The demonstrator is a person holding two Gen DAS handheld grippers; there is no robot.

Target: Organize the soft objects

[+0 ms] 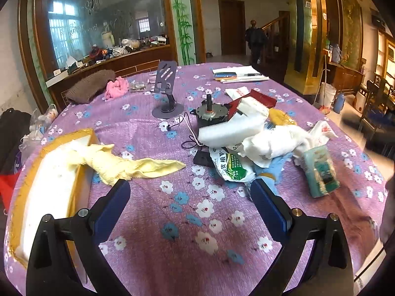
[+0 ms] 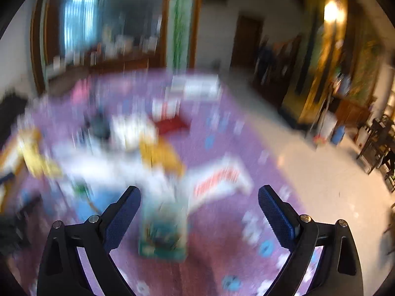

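Observation:
A yellow cloth [image 1: 118,162] hangs out of an orange-rimmed box [image 1: 49,187] with white lining at the left and trails onto the purple flowered tablecloth [image 1: 187,222]. My left gripper [image 1: 190,192] is open and empty, just in front of the cloth's end. A heap of white cloths and bags [image 1: 261,138] lies right of centre, with a green tissue pack [image 1: 319,171] at its right. The right wrist view is blurred by motion. My right gripper [image 2: 199,198] is open, with the green tissue pack [image 2: 163,229] lying between its fingers, apart from both.
A grey phone stand [image 1: 166,91], a small motor [image 1: 209,113] with cables, a pink cloth [image 1: 116,87] and a brown knitted piece [image 1: 91,85] sit further back. Books and pens [image 1: 237,74] lie at the far edge. A red-printed white bag [image 2: 219,180] lies ahead of my right gripper.

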